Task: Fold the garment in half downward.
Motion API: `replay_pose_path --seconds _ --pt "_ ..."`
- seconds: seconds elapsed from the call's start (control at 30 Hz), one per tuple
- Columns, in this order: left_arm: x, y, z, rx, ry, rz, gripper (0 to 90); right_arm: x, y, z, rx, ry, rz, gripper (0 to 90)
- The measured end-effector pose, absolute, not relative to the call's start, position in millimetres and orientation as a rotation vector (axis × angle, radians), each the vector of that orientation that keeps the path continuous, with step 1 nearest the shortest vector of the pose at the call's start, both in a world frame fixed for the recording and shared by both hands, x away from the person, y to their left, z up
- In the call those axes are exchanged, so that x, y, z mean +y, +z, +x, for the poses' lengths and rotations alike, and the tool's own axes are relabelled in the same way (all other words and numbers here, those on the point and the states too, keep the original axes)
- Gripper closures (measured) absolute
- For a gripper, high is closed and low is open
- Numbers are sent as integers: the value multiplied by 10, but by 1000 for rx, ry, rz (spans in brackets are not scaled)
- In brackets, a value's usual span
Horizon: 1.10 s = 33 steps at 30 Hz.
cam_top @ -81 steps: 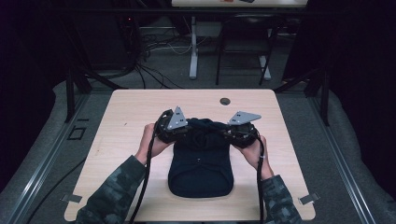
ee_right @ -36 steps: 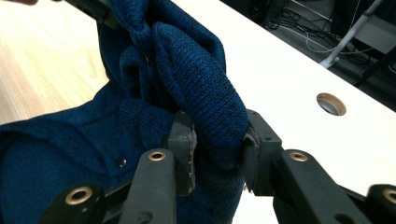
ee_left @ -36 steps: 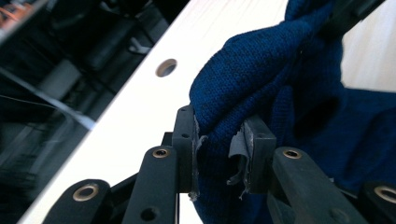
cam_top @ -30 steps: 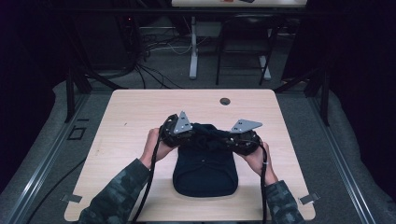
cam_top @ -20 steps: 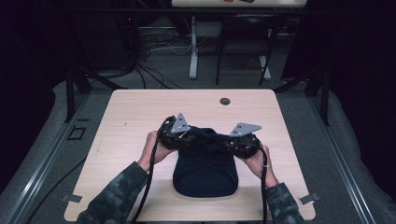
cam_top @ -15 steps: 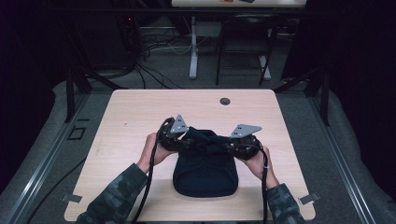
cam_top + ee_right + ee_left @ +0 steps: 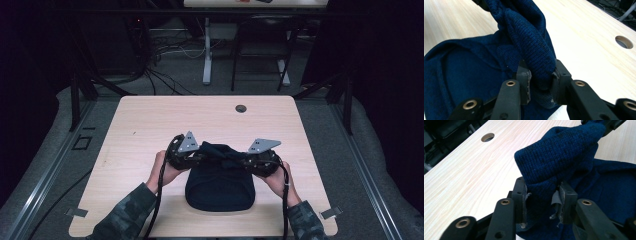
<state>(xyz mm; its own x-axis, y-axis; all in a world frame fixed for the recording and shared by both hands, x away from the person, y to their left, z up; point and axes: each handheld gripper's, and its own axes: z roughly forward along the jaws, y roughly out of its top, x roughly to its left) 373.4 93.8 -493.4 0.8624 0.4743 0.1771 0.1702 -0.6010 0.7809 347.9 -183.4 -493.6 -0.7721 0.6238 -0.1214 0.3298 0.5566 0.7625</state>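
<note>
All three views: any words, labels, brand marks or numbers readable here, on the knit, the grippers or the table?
None can be read.
Knit: plain dark blue, no tag or label in sight.
Left gripper and right gripper, both clamped on the knit: black jaws with no markings.
Table: bare wood with a cable hole, no print.

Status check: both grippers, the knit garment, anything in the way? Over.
Left gripper shut on navy knit garment. Right gripper shut on it too. Far edge lifted off the table, rest lying flat. Nothing obstructing; only a cable hole beyond.
</note>
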Motion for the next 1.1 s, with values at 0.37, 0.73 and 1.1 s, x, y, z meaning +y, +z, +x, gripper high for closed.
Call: replay_pose_path --seconds 0.37,0.73,1.1 --pt "937 -5041 3591 437 453 2194 703 -1850 -4995 3342 2443 1031 756 715" --pt "963 -5173 3482 417 421 2211 708 -1837 -5105 3241 2485 1003 753 704" --pt "982 -5359 3392 416 366 2233 704 -1803 -5273 3153 2534 962 772 680"
